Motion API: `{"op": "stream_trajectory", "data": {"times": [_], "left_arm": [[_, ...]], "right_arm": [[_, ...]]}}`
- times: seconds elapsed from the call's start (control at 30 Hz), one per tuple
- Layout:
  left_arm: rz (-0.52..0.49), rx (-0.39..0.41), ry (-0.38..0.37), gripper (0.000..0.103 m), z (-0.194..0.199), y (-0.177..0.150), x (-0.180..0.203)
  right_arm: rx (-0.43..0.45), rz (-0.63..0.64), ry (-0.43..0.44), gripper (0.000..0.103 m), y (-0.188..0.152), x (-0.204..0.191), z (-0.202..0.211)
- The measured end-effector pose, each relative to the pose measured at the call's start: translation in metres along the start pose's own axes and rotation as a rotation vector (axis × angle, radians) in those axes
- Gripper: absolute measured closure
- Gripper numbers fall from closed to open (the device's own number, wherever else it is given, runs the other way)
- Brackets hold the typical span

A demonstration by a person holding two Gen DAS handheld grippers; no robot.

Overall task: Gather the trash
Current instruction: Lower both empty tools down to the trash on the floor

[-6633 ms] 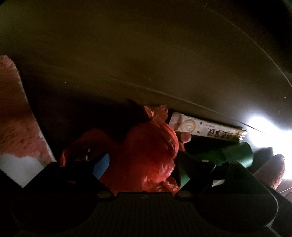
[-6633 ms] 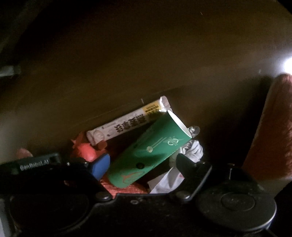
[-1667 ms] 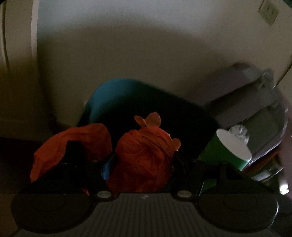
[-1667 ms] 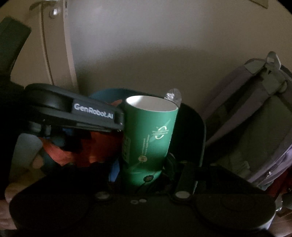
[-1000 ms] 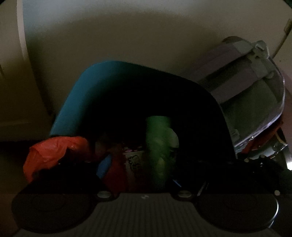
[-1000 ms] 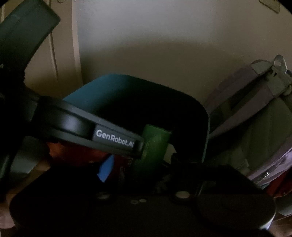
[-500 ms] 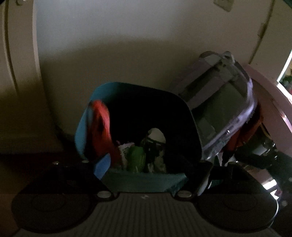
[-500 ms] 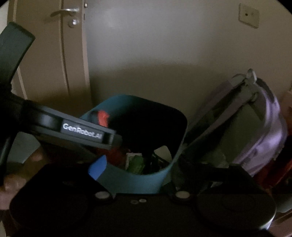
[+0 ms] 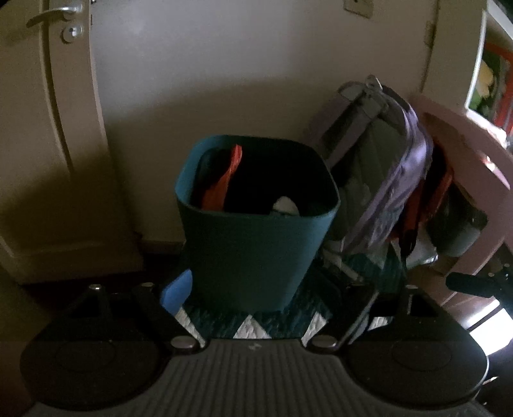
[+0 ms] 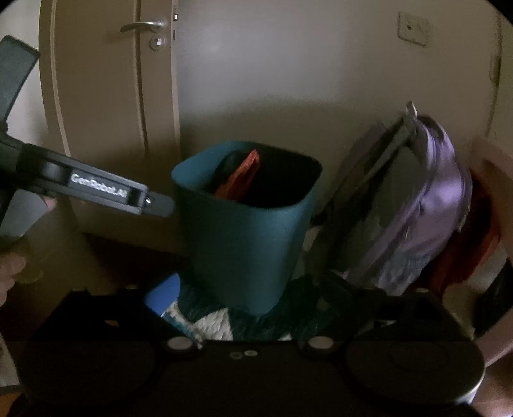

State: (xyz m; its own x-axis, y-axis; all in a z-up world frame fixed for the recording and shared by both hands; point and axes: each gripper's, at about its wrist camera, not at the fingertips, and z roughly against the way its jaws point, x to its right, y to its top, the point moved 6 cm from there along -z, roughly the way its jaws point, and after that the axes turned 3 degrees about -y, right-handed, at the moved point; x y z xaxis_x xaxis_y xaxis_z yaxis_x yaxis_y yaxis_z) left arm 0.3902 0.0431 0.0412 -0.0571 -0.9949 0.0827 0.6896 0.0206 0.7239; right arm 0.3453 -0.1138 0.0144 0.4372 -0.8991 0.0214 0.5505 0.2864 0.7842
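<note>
A teal waste bin (image 9: 256,250) stands on the floor against the wall, ahead of both grippers. An orange-red plastic bag (image 9: 224,182) leans inside it at the left, and a pale scrap (image 9: 285,205) shows at the right. My left gripper (image 9: 269,295) is back from the bin, its jaws opening and empty. In the right wrist view the bin (image 10: 243,243) holds the same bag (image 10: 240,179). My right gripper (image 10: 256,292) is also back from the bin, jaws opening with nothing between them. The left gripper (image 10: 96,189) shows from the side, left of the bin.
A purple backpack (image 9: 394,192) leans against the bin's right side. A door with a metal handle (image 9: 51,16) is at the left. A teal and white patterned rug (image 9: 250,327) lies under the bin. Pink furniture (image 9: 465,154) curves at the right. A hand (image 10: 9,266) holds the left gripper.
The red bag and green cup left the jaws and dropped into the bin. Both grippers then pulled back and up from the bin, jaws wider.
</note>
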Motion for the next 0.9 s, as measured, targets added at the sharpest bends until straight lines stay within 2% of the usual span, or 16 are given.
{"op": "stream_trajectory", "data": {"times": [0.2,0.37,0.4,0.43,0.47,0.7,0.9], "left_arm": [[-0.04,-0.001,-0.028,0.012,0.009,-0.043,0.01],[-0.04,-0.02,-0.043,0.012,0.003,-0.08,0.015],[-0.037,-0.025,-0.047,0.01,-0.001,-0.087,0.015],[-0.035,-0.033,-0.051,0.003,-0.006,-0.095,0.015],[-0.032,-0.045,-0.054,0.0,-0.013,-0.103,0.015],[-0.064,-0.188,-0.02,0.0,-0.079,-0.168,0.019],[-0.069,-0.37,0.014,0.0,-0.157,-0.234,0.024]], "right_arm": [[-0.033,-0.051,0.022,0.003,-0.05,-0.001,0.009],[-0.072,-0.102,0.025,0.001,-0.094,-0.003,0.0],[-0.083,-0.111,0.027,0.001,-0.105,-0.003,-0.004],[-0.095,-0.119,0.027,0.001,-0.115,-0.004,-0.008],[-0.109,-0.131,0.024,0.0,-0.127,-0.003,-0.014],[-0.295,-0.271,-0.03,0.0,-0.224,0.009,-0.078],[-0.487,-0.44,-0.07,0.001,-0.309,0.02,-0.141]]}}
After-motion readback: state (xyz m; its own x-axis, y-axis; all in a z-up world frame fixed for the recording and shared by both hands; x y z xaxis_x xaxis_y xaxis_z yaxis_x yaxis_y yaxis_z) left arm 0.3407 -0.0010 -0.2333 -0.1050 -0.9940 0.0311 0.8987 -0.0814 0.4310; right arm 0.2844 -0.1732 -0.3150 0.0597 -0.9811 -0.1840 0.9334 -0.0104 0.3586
